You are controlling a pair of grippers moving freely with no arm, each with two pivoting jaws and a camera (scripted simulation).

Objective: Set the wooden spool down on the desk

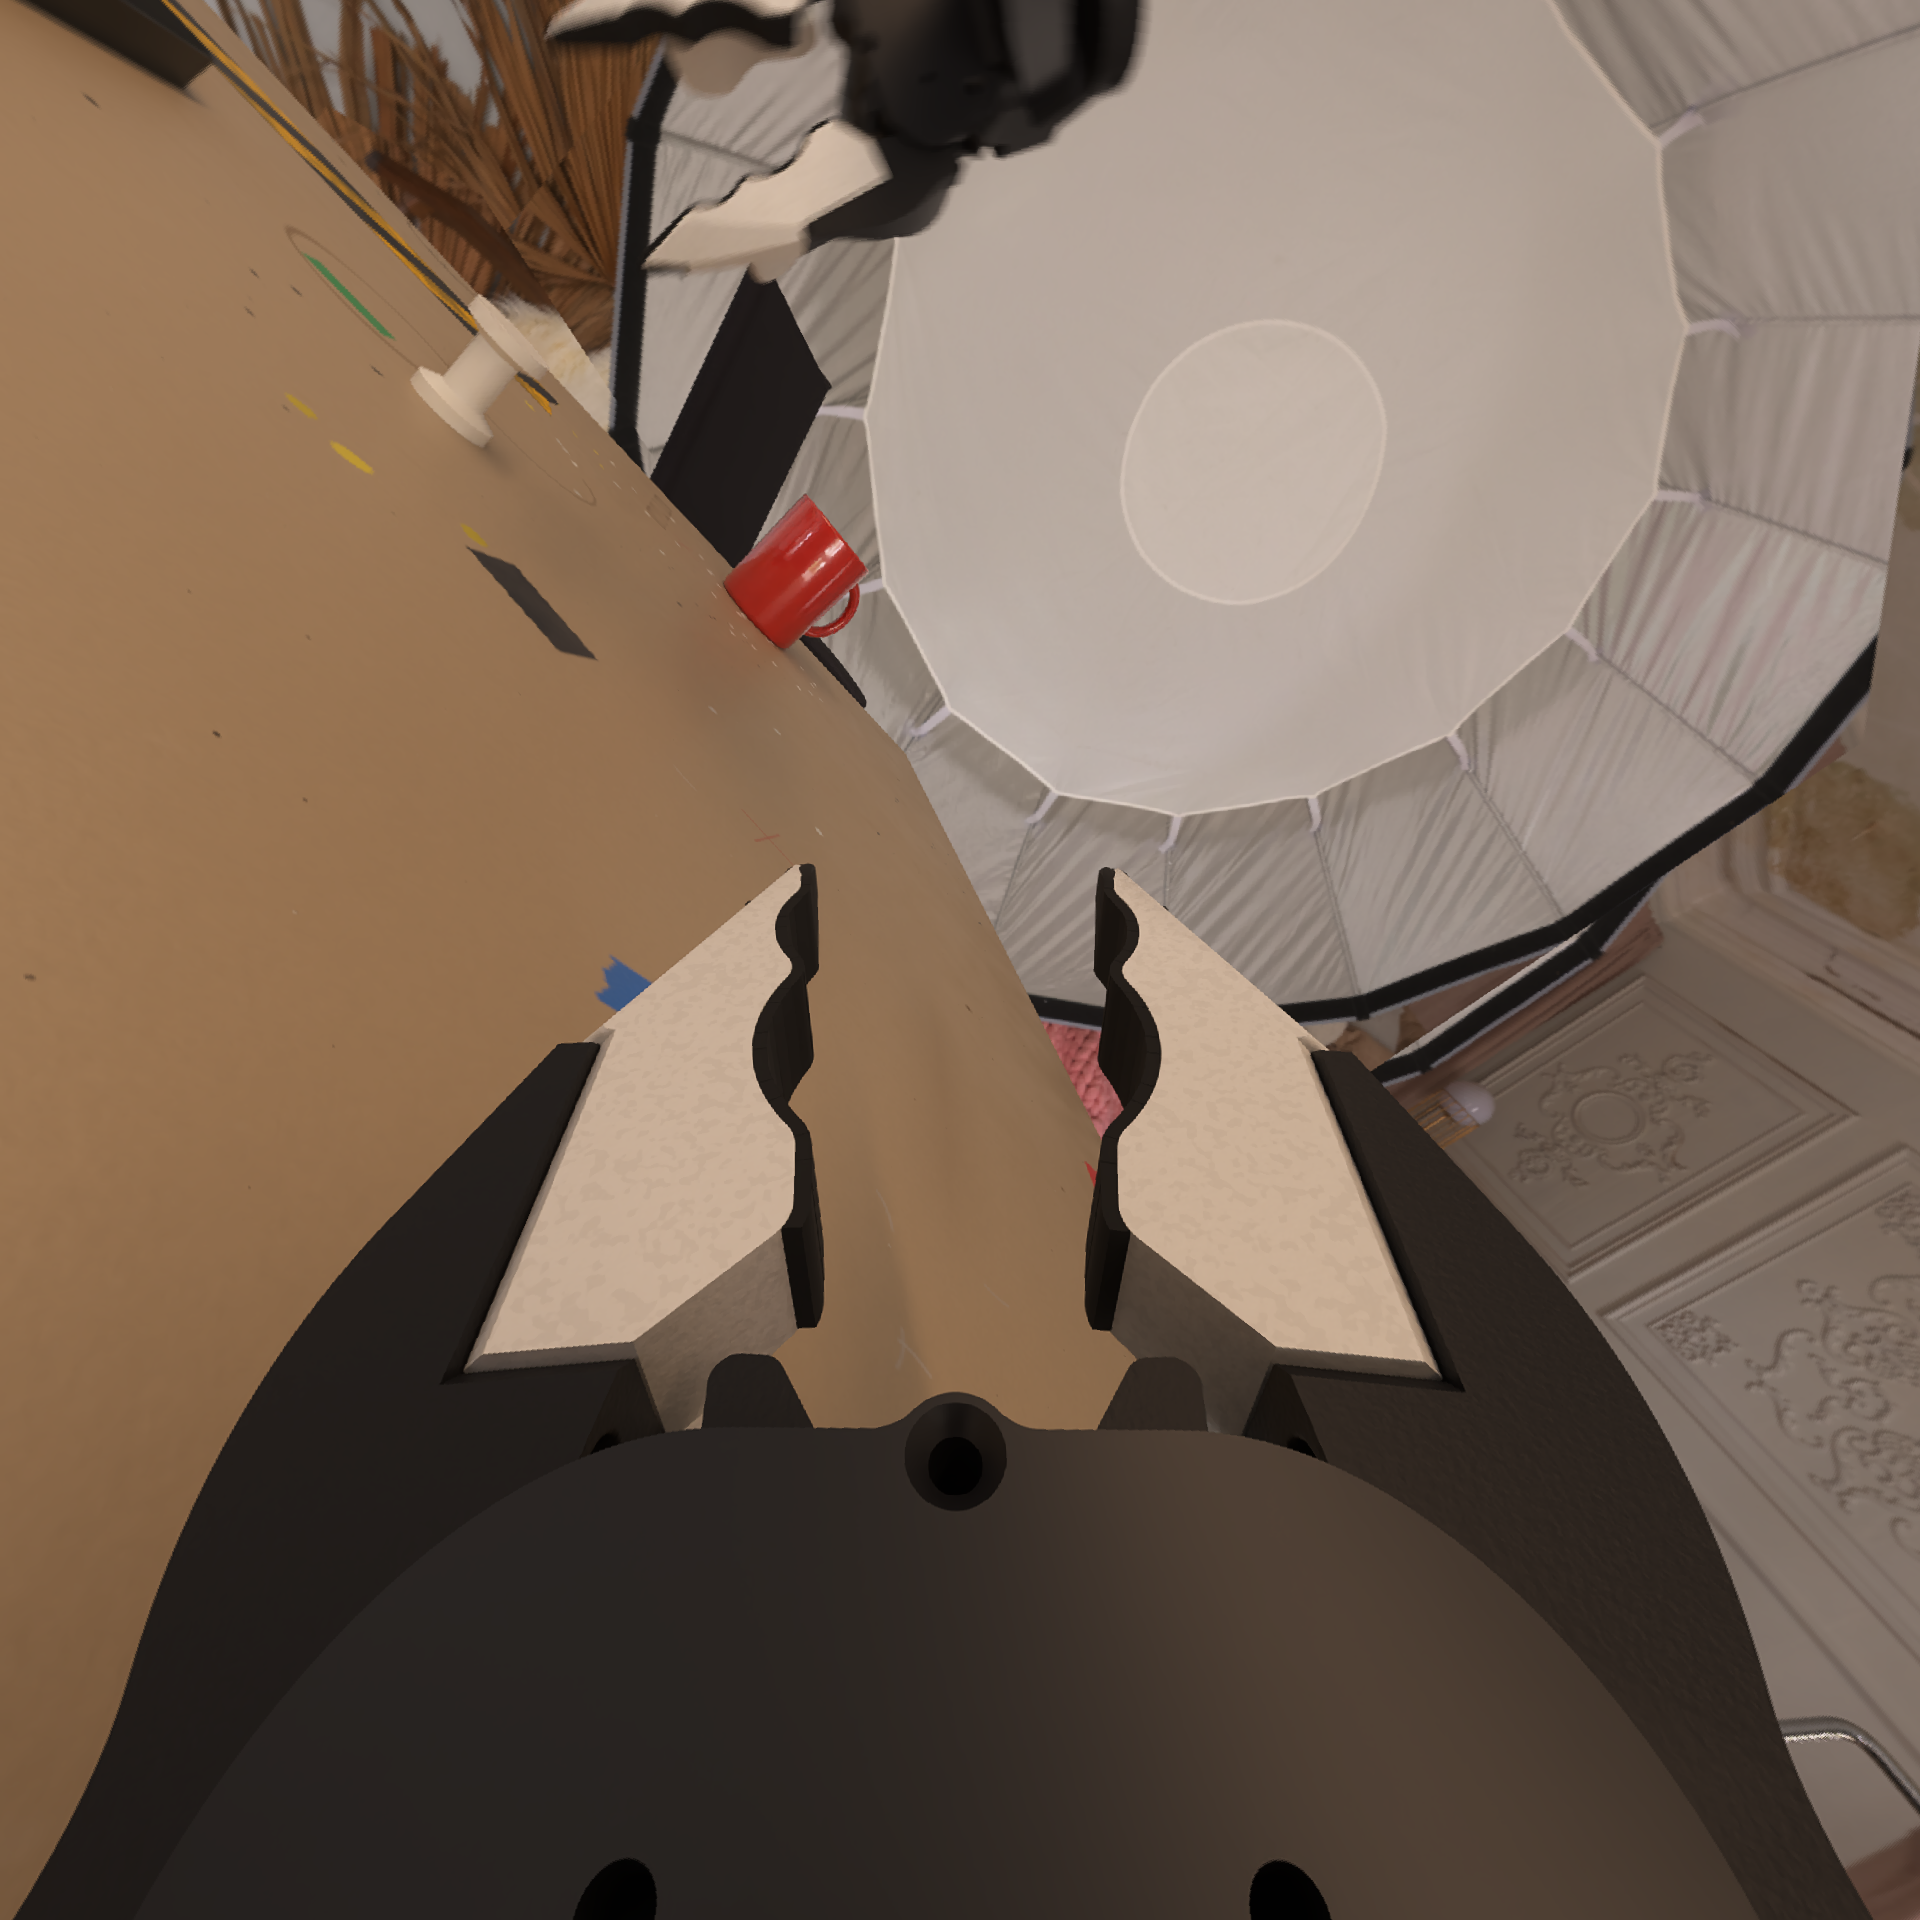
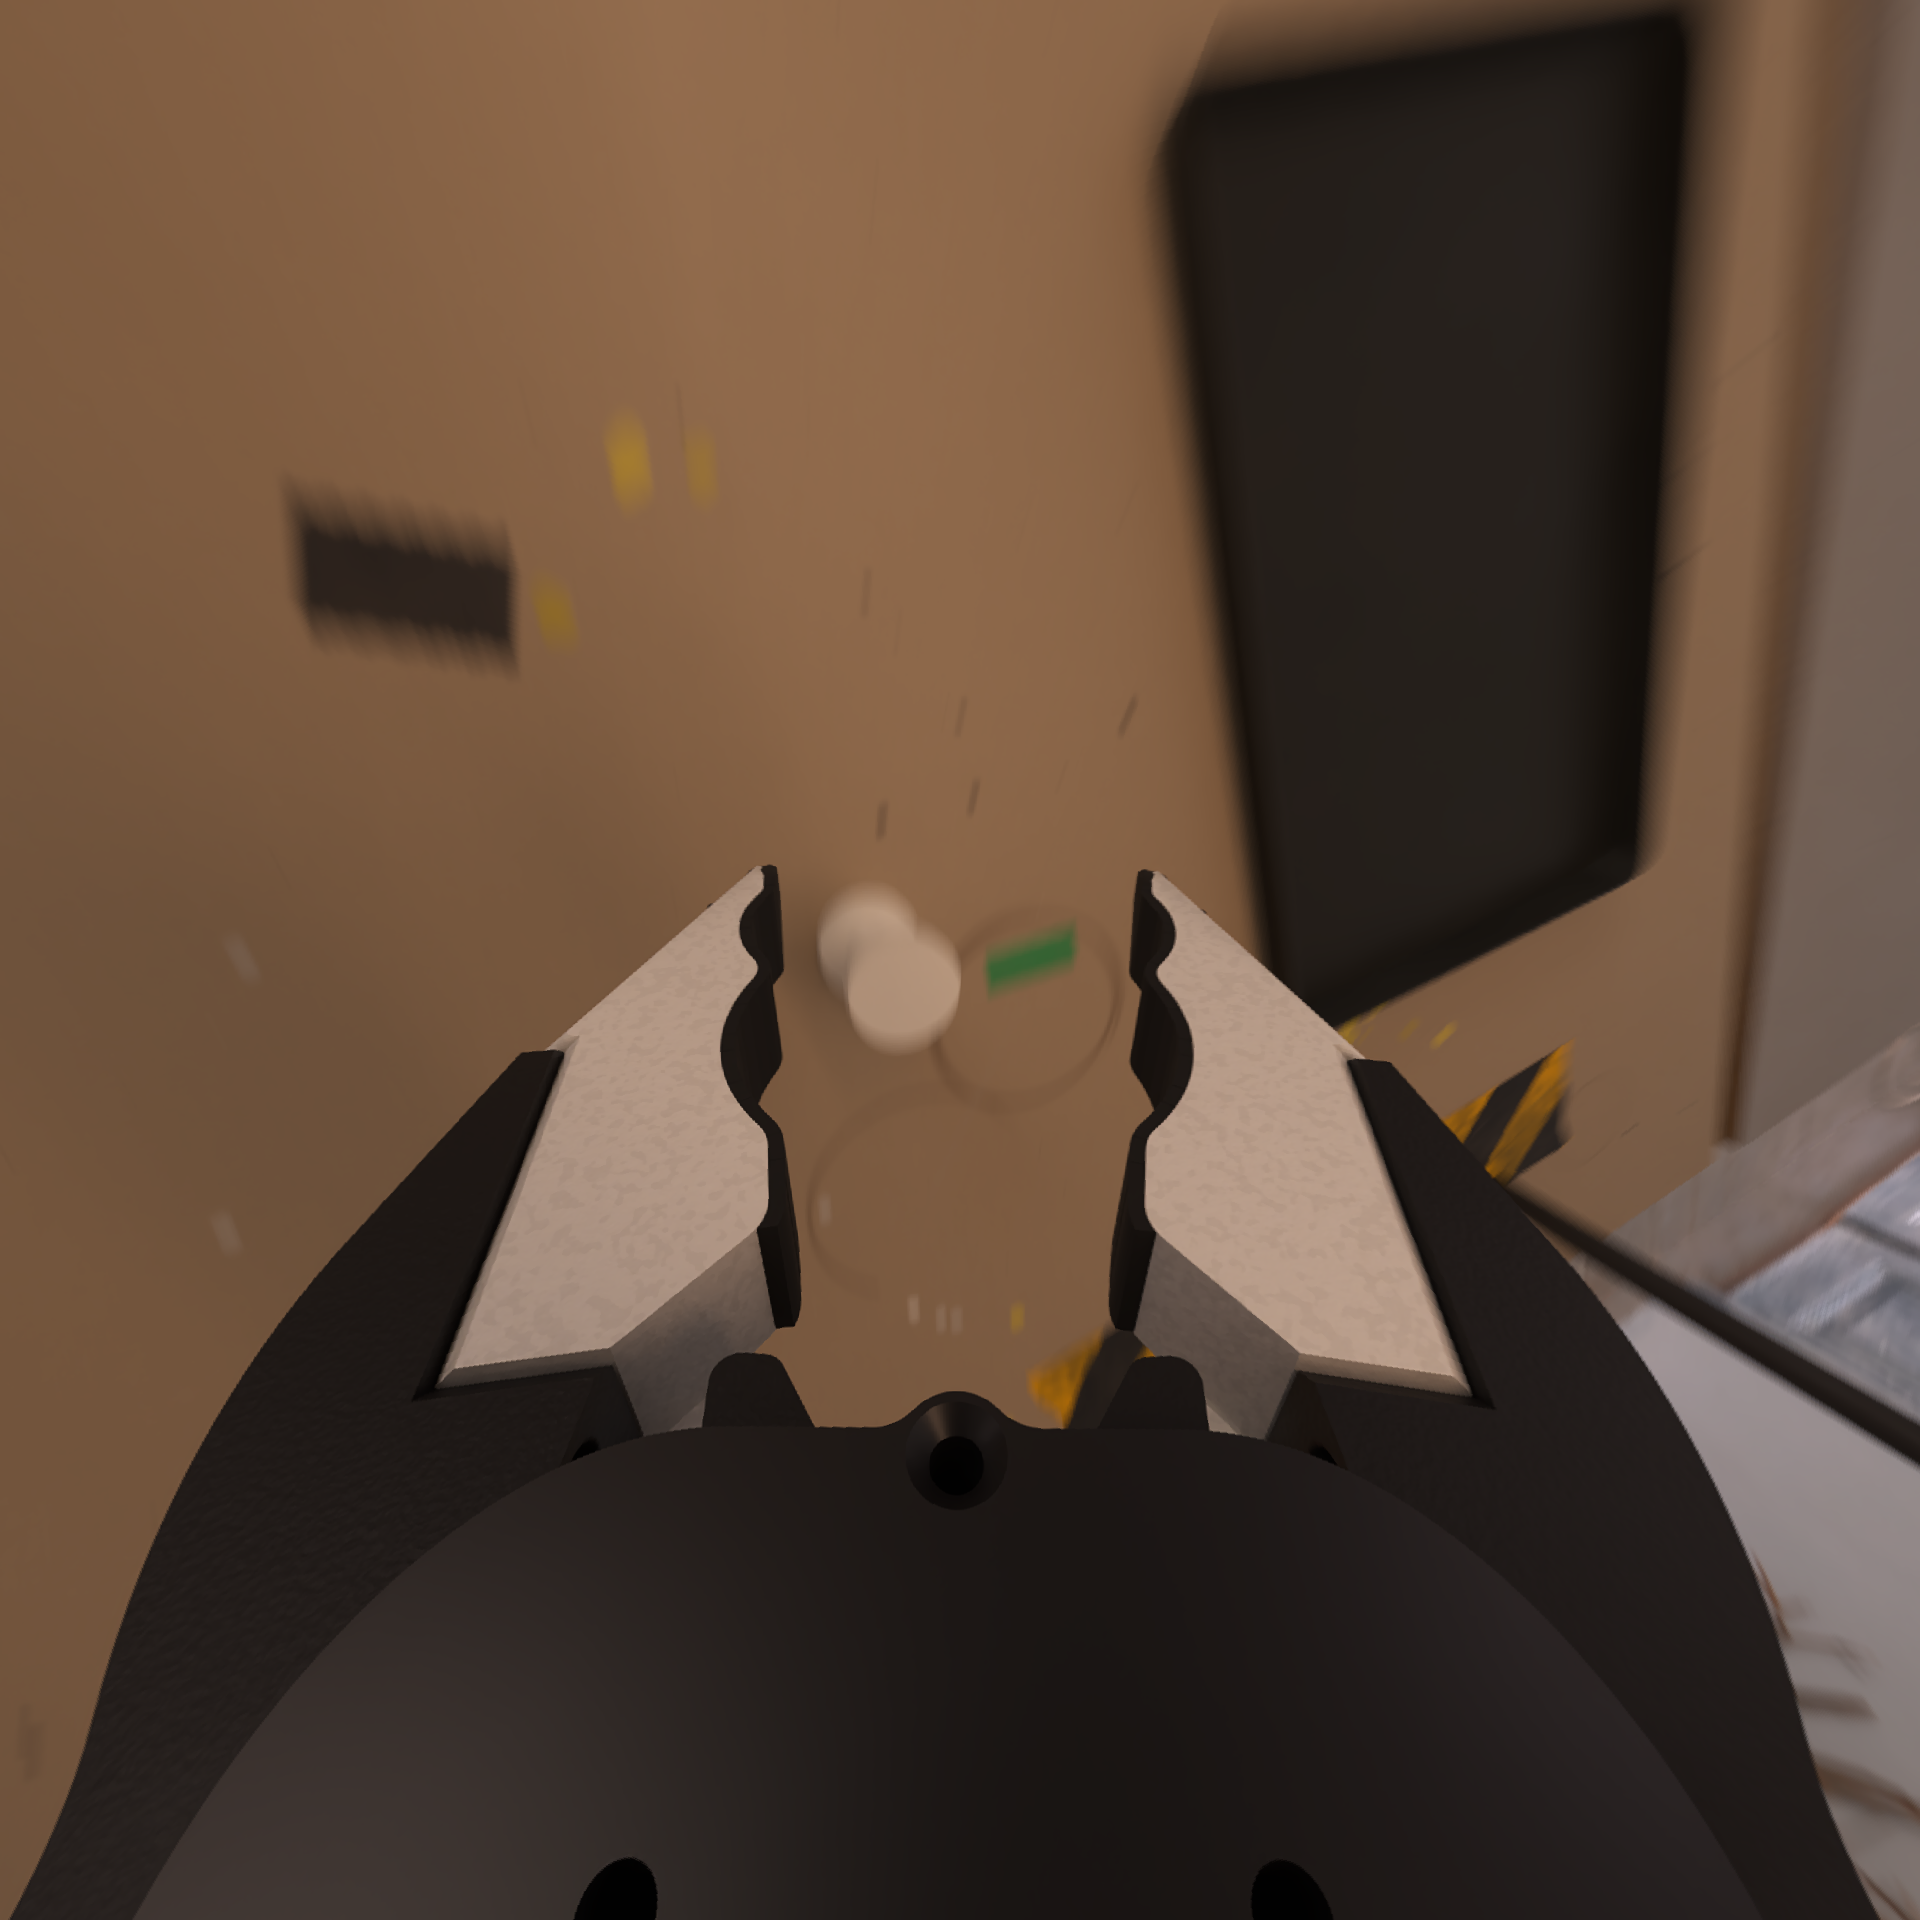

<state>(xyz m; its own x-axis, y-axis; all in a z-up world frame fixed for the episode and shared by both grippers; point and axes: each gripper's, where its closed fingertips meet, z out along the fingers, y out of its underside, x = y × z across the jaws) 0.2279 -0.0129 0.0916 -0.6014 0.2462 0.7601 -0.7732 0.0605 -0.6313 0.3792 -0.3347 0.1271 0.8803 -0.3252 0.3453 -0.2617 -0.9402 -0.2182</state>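
The pale wooden spool stands upright on one flange on the brown desk, near the desk's far edge. My left gripper is open and empty, low over the desk near its edge, far from the spool. My right gripper is open and empty, well above the desk and looking down on the spool, which lies beyond and between its fingertips, apart from them. The right gripper also shows at the top of the left wrist view, above and clear of the spool.
A red mug stands at the desk's edge. A green mark inside a faint ring lies beside the spool. A black patch and yellow dots mark the desk. A dark panel lies at right. A large white softbox hangs beyond the desk.
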